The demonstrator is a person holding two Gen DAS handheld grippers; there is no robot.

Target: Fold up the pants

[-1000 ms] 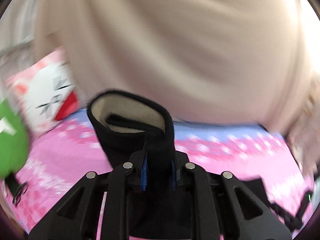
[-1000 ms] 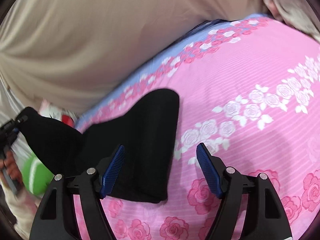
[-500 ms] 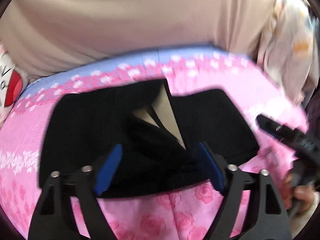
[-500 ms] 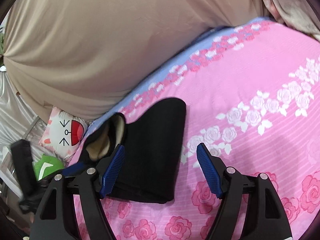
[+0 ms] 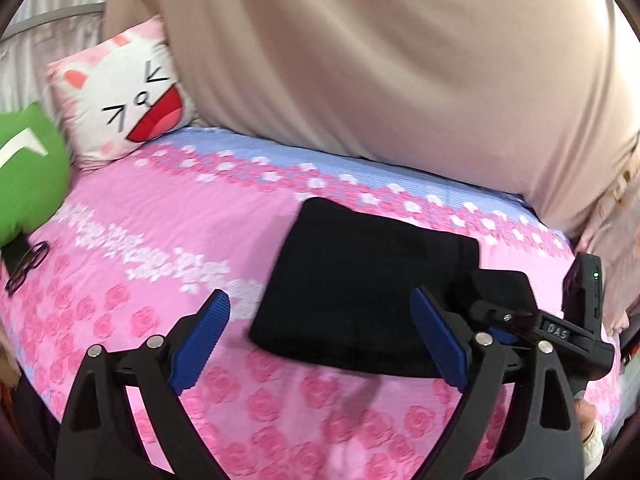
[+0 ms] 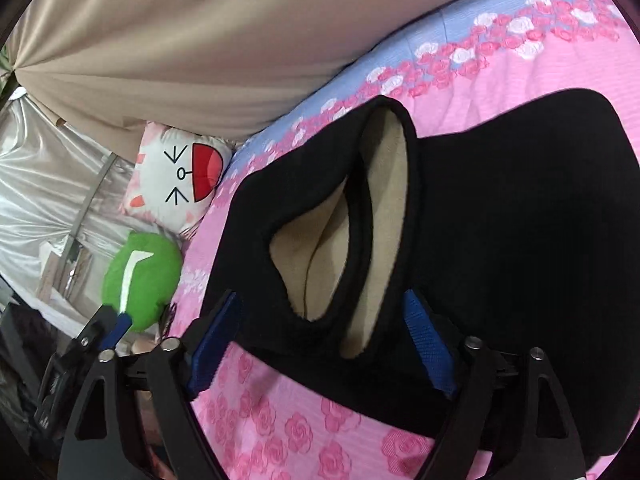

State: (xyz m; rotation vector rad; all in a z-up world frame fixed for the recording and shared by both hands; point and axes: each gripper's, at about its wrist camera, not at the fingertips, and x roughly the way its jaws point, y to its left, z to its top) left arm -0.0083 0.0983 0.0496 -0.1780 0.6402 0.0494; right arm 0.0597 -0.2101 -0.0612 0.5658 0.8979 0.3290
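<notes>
The black pants point(image 5: 360, 288) lie folded in a flat block on the pink rose bedsheet point(image 5: 160, 240). In the left wrist view my left gripper point(image 5: 320, 340) hovers at their near edge, jaws opening. That edge shows between the blue pads point(image 5: 204, 340), and neither pad presses on it. In the right wrist view the pants point(image 6: 520, 220) fill the frame, their waist gaping to show beige lining point(image 6: 384, 184). My right gripper point(image 6: 322, 344) straddles the waistband, jaws opening, without pinching it.
A cat-face pillow point(image 5: 124, 92) and a green cushion point(image 5: 28, 176) sit at the bed's left end, with dark-rimmed glasses point(image 5: 28, 264) beside them. A big beige cloth point(image 5: 380, 60) hangs along the far side. A person's hand point(image 5: 588, 432) holds the other gripper at right.
My left gripper let go of the pants' waist, opened wide and drew back; the pants now lie flat. My right gripper swung left over the waistband and opened wider.
</notes>
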